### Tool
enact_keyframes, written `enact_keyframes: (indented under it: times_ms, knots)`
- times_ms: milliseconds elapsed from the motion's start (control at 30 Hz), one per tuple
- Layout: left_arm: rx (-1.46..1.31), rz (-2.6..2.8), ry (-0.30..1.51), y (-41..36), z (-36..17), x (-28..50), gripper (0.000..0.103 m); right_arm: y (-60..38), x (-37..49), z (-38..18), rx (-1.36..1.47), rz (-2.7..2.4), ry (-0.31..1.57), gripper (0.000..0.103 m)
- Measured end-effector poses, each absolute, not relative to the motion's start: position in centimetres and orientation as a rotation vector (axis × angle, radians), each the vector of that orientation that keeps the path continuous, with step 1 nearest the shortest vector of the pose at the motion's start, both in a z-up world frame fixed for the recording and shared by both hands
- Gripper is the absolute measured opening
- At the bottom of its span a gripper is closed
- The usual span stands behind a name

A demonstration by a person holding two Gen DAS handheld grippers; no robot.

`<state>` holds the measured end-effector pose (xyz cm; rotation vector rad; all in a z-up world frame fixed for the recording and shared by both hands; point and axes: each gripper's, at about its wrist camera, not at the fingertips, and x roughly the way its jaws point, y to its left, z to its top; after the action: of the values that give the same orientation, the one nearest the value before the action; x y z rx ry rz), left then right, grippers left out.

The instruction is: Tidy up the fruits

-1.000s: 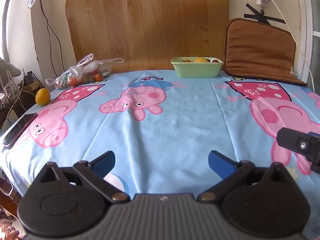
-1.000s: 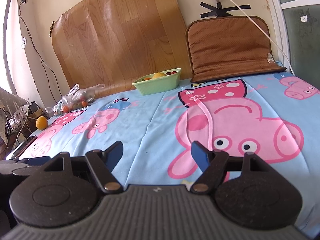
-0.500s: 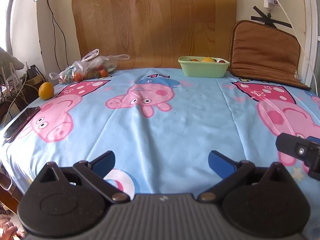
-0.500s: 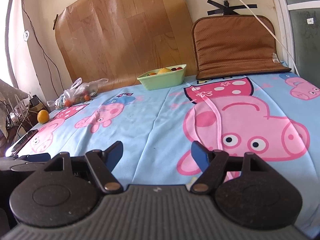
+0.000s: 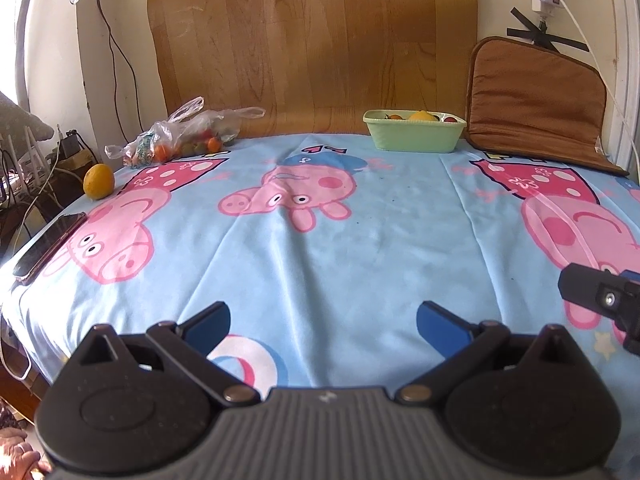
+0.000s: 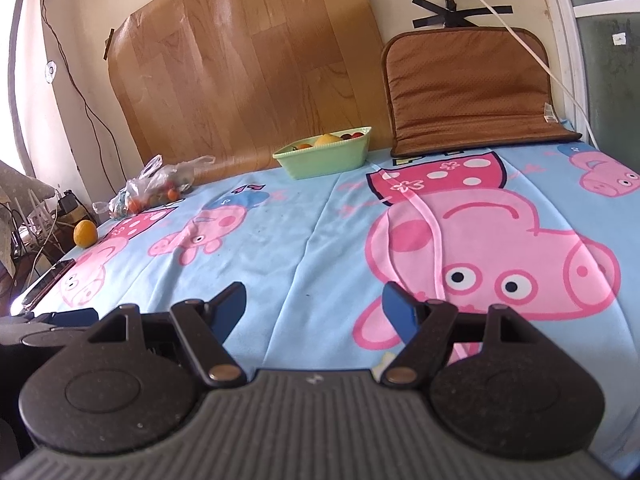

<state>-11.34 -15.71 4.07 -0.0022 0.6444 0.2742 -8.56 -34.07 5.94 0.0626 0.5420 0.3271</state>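
1. Views have shifted vs 1 s ago: in both wrist cams the far wall now sits higher and more of the cloth shows. We read that as both tools dipping/easing fwd, i.e. approach just starting. No fruit has moved.
2. Left gripper (image 5: pixel 323 322): fingers apart, nothing between them. Right gripper (image 6: pixel 314 307): same, spread and empty.
3. Loose orange (image 5: pixel 98 181) sits at far-left edge of bedsheet (image 5: pixel 360 248), well apart from left fingers, up and to their left.
4. Plastic bag (image 5: pixel 180 136) w/ small fruits lies just behind orange, near wall.
5. Green basket (image 5: pixel 414 135) at back centre, already holds some fruit; well apart from both grippers.
6. Phone (image 5: pixel 48 246) on left edge, between us and orange. Mind it.
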Motion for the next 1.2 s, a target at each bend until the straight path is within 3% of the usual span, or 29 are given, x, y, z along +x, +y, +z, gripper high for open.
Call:
enact_keyframes:
  times_ms: [1200]
  knots:
    - [0.087, 0.186, 0.731, -17.7, 5.5, 5.3, 0.103, -37.5, 5.3, 7.6, 0.091, 0.264, 0.569, 0.078]
